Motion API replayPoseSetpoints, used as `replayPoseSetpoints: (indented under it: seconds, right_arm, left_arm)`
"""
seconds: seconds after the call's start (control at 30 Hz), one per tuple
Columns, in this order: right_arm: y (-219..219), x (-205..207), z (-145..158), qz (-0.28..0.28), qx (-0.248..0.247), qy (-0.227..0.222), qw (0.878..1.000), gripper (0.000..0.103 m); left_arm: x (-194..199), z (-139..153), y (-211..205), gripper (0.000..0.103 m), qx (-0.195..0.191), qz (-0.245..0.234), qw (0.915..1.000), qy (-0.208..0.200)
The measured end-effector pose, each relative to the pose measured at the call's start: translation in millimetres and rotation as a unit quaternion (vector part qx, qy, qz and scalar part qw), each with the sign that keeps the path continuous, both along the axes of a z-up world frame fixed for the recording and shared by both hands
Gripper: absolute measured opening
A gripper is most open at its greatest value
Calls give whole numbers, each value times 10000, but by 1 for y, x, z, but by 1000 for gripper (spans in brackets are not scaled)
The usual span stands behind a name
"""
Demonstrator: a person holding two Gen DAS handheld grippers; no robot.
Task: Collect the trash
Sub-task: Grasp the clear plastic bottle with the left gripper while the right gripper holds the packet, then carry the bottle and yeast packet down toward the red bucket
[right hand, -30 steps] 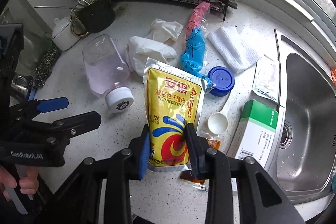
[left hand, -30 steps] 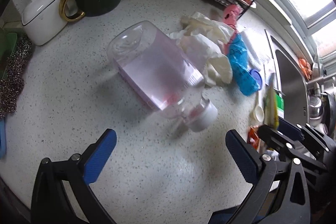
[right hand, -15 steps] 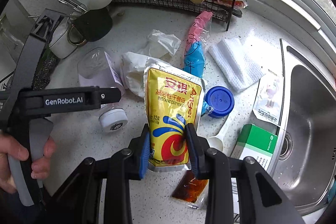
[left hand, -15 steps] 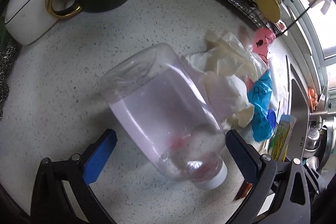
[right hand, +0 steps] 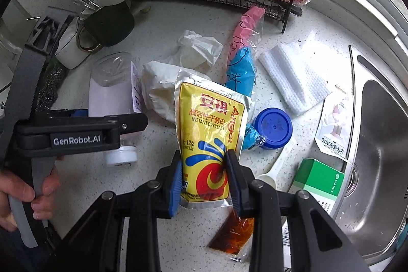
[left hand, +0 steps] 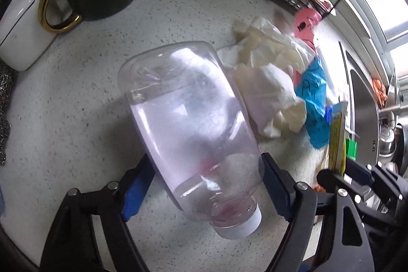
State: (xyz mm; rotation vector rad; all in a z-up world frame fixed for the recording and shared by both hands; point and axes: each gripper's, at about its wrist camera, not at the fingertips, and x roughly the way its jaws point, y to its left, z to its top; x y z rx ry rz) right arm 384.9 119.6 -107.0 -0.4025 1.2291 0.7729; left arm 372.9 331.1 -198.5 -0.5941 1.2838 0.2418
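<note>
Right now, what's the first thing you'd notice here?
The bright yellow yeast packet, pinched upright in the right claw over the messy counter. Next, the big clear bottle lying between the left claw's blue pads, white cap toward the camera, crumpled tissues beside it.

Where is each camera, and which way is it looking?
Left wrist: on the left gripper, looking along its fingers at the clear bottle between them; the right gripper shows at the edge.
Right wrist: on the right gripper, looking at its yellow yeast packet; a hand shows.
Both see bottle and packet.
</note>
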Motion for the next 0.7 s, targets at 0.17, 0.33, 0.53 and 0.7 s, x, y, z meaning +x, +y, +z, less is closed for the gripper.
replayPoseSetpoints:
  seconds: [0.17, 0.33, 0.53, 0.7]
  right_arm:
    - [-1, 0, 1, 37, 65, 1, 10000, 30]
    - [-13, -4, 7, 89, 171, -39, 9998, 30]
    - [-38, -6, 14, 56, 317, -80, 9994, 30]
    - [-65, -13, 20, -6, 418, -126, 9990, 30]
  left_arm:
    - [-16, 3, -17, 79, 203, -125, 9997, 18]
    - [-29, 20, -51, 78, 426, -330, 9985, -79]
    - [-49, 37, -88, 78, 517, -446, 9975, -176]
    - [-57, 55, -116, 78, 588, -587, 9959, -352]
